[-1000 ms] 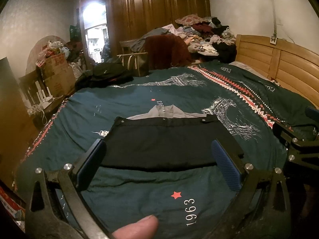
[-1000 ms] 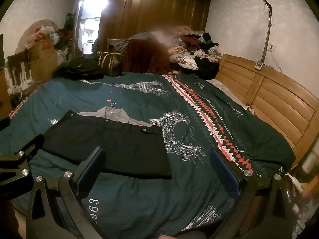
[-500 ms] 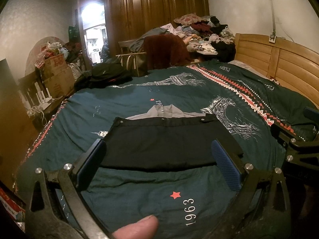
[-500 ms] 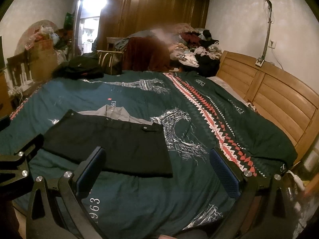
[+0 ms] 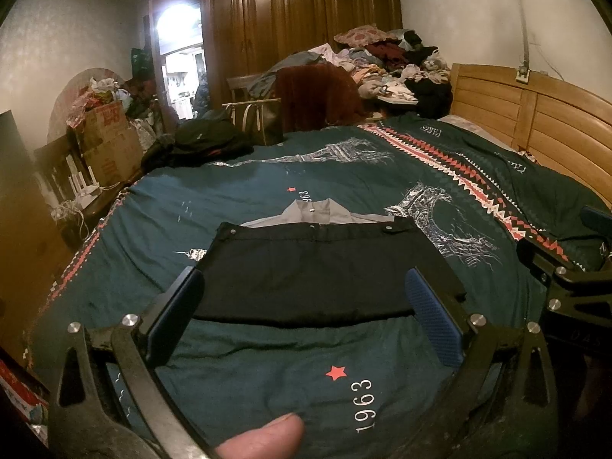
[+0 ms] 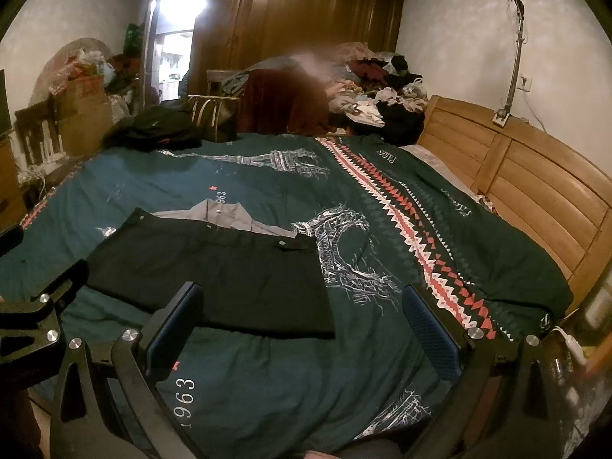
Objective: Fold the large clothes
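A dim bedroom: dark wooden wardrobe (image 5: 302, 26), pale walls (image 6: 459, 38), wooden headboard (image 5: 535, 122), bright doorway (image 5: 179, 49).

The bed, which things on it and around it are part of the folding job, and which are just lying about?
Job:
black garment, folded
grey shirt behind it
left gripper
right gripper

Lying about:
clothes heap
dark bag
cardboard boxes
wardrobe
headboard

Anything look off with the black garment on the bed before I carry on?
The folded black garment lies flat, but a grey shirt pokes out from beneath its far edge. Both grippers hang open above the bedspread.
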`<state>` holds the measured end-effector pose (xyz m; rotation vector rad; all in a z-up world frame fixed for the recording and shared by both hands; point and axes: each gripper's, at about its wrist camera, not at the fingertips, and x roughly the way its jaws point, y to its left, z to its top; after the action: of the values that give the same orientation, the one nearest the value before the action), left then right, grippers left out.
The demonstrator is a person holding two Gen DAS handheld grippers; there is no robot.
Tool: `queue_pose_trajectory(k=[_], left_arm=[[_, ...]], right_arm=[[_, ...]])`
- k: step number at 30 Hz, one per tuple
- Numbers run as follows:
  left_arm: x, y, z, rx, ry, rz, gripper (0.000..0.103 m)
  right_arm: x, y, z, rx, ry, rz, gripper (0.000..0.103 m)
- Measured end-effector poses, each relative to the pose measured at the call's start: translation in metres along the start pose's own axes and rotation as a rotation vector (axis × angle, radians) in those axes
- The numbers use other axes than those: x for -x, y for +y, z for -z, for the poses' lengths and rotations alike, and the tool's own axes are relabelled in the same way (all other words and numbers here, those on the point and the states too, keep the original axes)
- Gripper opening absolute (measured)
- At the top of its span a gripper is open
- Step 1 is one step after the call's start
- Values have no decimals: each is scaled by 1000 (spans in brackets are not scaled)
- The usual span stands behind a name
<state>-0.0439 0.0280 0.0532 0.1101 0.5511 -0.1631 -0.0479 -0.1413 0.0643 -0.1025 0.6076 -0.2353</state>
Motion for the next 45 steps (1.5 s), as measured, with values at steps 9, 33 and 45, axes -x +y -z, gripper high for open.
queue_pose_trajectory(k=[9, 33, 45], left_arm=[[0, -1, 0, 1, 3, 1, 103], [-215, 176, 157, 298, 549, -192, 103], [-199, 174, 176, 330, 474, -166, 103]], right_arm=[[0, 1, 1, 0, 1, 0, 103], [-215, 27, 158, 52, 480, -175, 103], [-232, 19, 203, 11, 483, -222, 103]])
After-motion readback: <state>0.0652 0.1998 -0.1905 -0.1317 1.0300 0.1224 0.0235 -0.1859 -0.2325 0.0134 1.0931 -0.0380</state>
